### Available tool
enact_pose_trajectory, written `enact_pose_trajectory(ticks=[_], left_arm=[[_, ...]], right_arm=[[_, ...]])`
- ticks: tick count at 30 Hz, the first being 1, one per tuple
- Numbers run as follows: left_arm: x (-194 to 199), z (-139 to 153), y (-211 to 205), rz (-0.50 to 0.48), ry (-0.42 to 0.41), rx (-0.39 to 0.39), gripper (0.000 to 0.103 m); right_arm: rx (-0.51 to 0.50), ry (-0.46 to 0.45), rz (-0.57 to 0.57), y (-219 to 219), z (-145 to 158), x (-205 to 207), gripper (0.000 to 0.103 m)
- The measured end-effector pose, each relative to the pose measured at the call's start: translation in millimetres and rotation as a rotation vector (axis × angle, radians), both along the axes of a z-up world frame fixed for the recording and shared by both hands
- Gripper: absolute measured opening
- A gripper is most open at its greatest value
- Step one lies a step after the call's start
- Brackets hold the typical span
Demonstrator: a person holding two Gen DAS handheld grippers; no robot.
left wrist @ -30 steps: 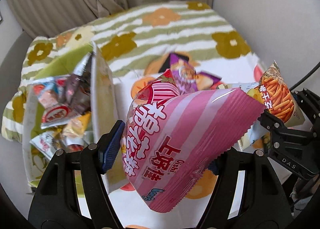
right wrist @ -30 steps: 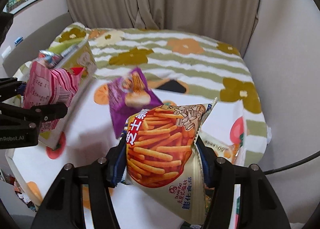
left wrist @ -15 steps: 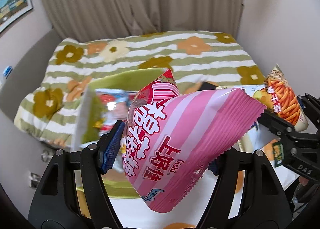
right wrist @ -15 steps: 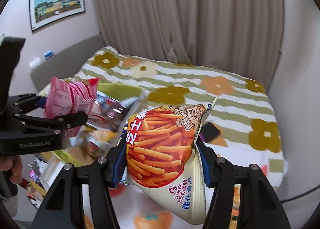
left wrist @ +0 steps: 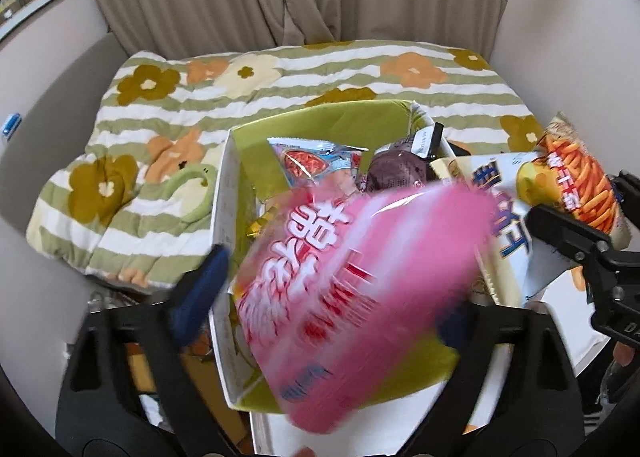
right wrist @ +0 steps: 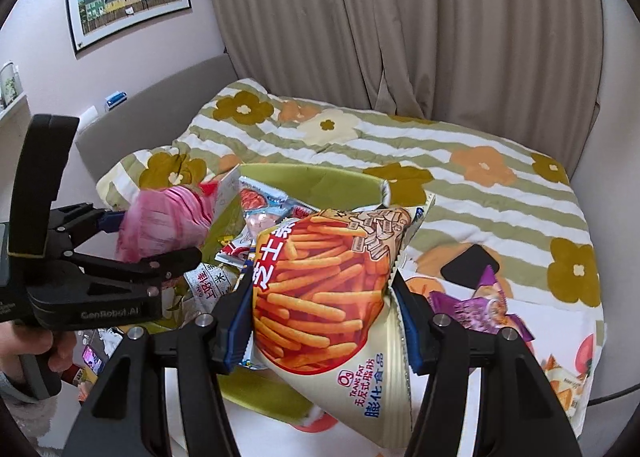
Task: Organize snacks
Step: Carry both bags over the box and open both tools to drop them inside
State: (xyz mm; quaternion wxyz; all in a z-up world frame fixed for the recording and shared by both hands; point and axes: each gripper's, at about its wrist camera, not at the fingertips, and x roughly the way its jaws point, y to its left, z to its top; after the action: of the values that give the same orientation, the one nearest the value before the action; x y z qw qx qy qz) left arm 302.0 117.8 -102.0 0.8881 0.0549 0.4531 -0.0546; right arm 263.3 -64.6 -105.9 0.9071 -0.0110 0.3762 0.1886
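Observation:
Over a green-lined box (left wrist: 224,193) holding several snack packets, the pink striped snack bag (left wrist: 352,277) is smeared with motion. My left gripper (left wrist: 326,309) is opening: its blue pads (left wrist: 200,289) stand apart from the bag, which is still between them. From the right wrist the pink bag (right wrist: 160,229) shows at the left gripper (right wrist: 156,237), by the box (right wrist: 320,177). My right gripper (right wrist: 322,321) is shut on a bag of orange stick snacks (right wrist: 320,277), held upright beside the box. That bag (left wrist: 576,185) and the right gripper (left wrist: 588,209) appear at the left view's right edge.
A floral striped quilt (right wrist: 440,161) covers the bed behind the box. A black phone (right wrist: 472,267), a purple snack bag (right wrist: 476,309) and a small packet (right wrist: 568,381) lie at the right. A white bag with blue characters (left wrist: 504,217) leans at the box's right side. Curtains hang behind.
Both grippers have swung left from the white cloth to above the box. The left jaws have spread apart and the pink bag has gone blurry between them. The right grip is unchanged.

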Motion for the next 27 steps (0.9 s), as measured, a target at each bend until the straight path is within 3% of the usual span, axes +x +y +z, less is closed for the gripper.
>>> enact_pose_trajectory(ticks=[5,11,20,27], left_arm=[[-2,-10,20,-0.036,0.019,-0.052,0.103],[-13,-20,44,-0.012,0.027,-0.069,0.103],[-16,-32,63,0.012,0.041,-0.094,0.103],[-18,-33,76,0.044,0.039,-0.104,0.103]], right_arm=[[0.001,0.04,-0.05,8,-15,5,0.056],[-0.005,0.066,-0.096,14,-26,0,0.056],[-0.047,0.048,-0.073,39,-14,6,0.056],[0.013,0.036,-0.017,62,-11,34,0.062]])
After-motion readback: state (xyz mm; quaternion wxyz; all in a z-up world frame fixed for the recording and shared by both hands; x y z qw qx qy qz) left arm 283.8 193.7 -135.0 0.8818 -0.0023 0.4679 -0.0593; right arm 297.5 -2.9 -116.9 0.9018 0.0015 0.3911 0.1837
